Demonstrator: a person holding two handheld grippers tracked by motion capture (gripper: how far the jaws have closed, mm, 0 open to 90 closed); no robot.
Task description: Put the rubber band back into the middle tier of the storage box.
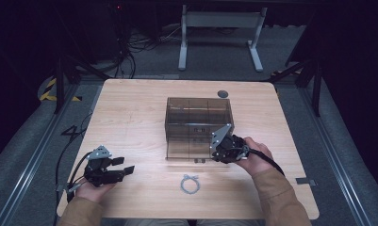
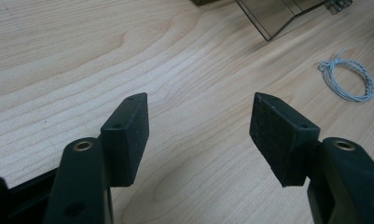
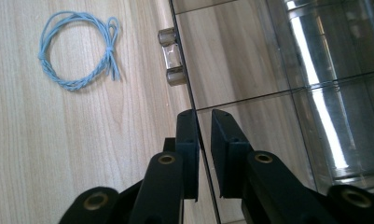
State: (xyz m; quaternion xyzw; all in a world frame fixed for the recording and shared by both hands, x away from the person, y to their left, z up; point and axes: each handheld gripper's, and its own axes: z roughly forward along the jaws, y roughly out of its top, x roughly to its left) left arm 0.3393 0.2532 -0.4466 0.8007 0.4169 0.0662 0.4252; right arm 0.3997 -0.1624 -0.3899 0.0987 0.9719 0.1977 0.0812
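- The right gripper (image 3: 202, 122) has its two black jaws pinched together on the thin front edge of the smoky clear compartment box (image 1: 199, 123); in the right gripper view one jaw sits outside the panel and the other inside it, low and centre in the frame.
- This panel appears to be the box's lid or flap, since a small clear latch with two metal studs (image 3: 169, 57) sits on the same edge, at upper centre of that view. Gripping beside the latch is probably meant to swing the panel.
- In the high view the box stands at the middle of the wooden table (image 1: 130, 108), and the right gripper (image 1: 220, 149) meets its lower right corner, the hand coming in from the bottom right.
- The box is split by clear dividers into several compartments; as far as the tinted walls let me see, the compartments hold nothing, only wood grain and reflections showing through.
- A small coil of light blue twisted cord (image 1: 190, 184), tied in a loop, lies on the table just below the box in the high view and at upper left in the right gripper view (image 3: 77, 50). It touches neither box nor gripper, and likely waits to go into a compartment.
- The left gripper (image 2: 199, 128) rests low over bare wood with its jaws spread wide, nothing between them; in the high view it lies at lower left (image 1: 122, 165), well apart from the box, seemingly kept ready for the cord.
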